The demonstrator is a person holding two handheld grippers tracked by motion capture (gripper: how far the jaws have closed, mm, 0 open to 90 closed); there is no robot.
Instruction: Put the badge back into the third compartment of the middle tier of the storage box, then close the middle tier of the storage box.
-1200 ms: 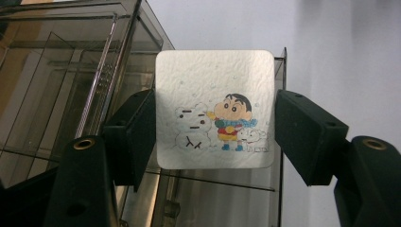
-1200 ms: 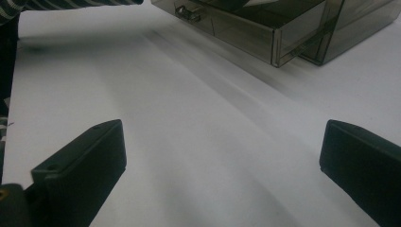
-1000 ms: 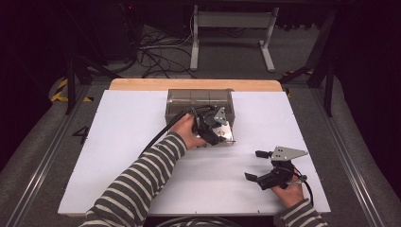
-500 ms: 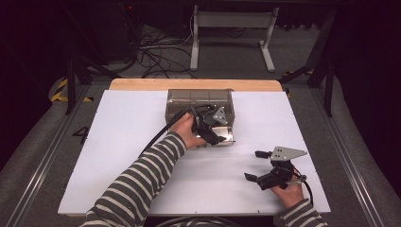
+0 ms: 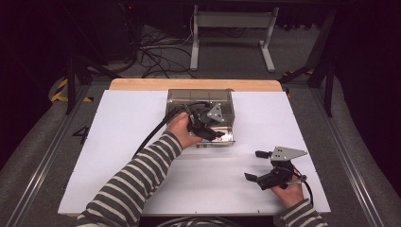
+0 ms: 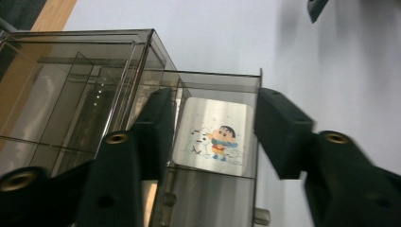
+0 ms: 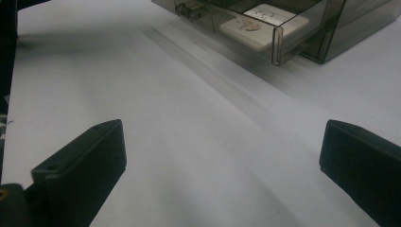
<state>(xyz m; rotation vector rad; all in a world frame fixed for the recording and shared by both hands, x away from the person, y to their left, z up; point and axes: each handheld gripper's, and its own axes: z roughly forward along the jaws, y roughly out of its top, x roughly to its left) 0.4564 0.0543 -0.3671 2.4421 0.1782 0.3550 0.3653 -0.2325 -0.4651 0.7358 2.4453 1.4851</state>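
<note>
Left gripper (image 5: 213, 134) hangs over the pulled-out drawer (image 5: 222, 136) of a smoky clear box (image 5: 201, 97) at the far middle of the white table (image 5: 118, 142). In the left gripper view its jaws stand apart, one on each side of a white card (image 6: 212, 137) that lies flat on the drawer floor; the card bears a small cartoon figure. One jaw sits inside the drawer against the card's edge; the other appears to sit at or just outside the drawer's far wall, and contact with the wall cannot be told. The jaws have just been closing, with the card between them, but the pads do not press on it: a gap shows on the side of the outer jaw. The gripper points steeply down, held by the left hand (image 5: 182, 132) in a striped sleeve (image 5: 137, 179).

The drawer is open toward the person, still seated in the box. In the right gripper view the drawer front (image 7: 279, 45) is seen from the side, with the card (image 7: 262, 26) lying inside and a second printed face visible beside it.

Right gripper (image 5: 257, 165) rests low over the table at the near right, well apart from the box, held by the right hand (image 5: 288, 191). Its jaws stand wide apart with bare table between them.
</note>
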